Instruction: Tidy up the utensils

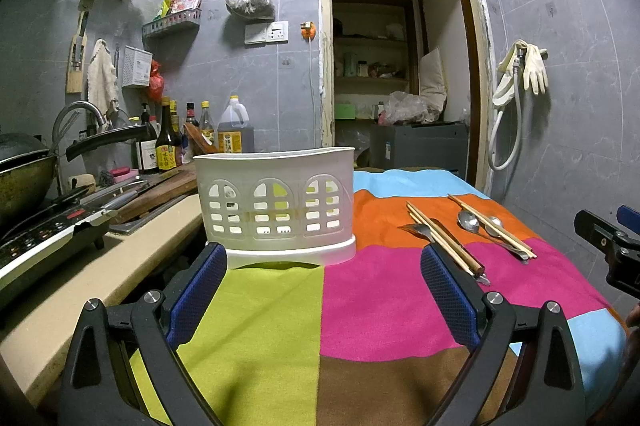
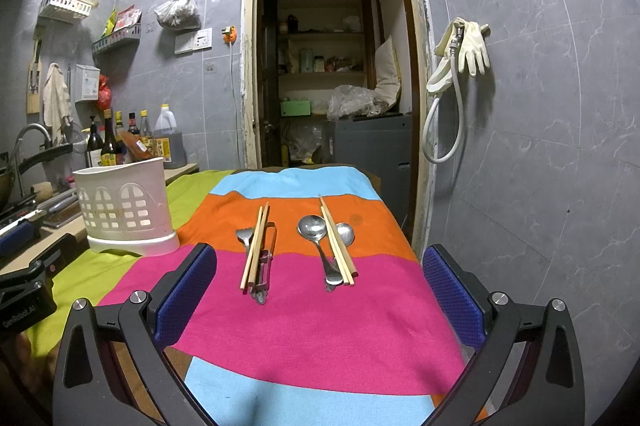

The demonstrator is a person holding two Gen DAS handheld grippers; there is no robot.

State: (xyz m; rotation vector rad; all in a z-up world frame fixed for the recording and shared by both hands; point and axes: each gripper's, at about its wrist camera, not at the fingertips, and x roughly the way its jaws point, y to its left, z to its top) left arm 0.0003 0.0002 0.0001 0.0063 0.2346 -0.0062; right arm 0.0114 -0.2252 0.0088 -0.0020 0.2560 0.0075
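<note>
Gaping wide, empty: left tongs (image 1: pixel 323 258), right tongs (image 2: pixel 319 260); casing lettering, possibly "GenRobot.AI".

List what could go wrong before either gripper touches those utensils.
Chopsticks lie across two spoons, so grabbing one may drag the others. The other chopsticks likewise overlap a fork and peeler. The basket looks light and might tip when loaded.
</note>
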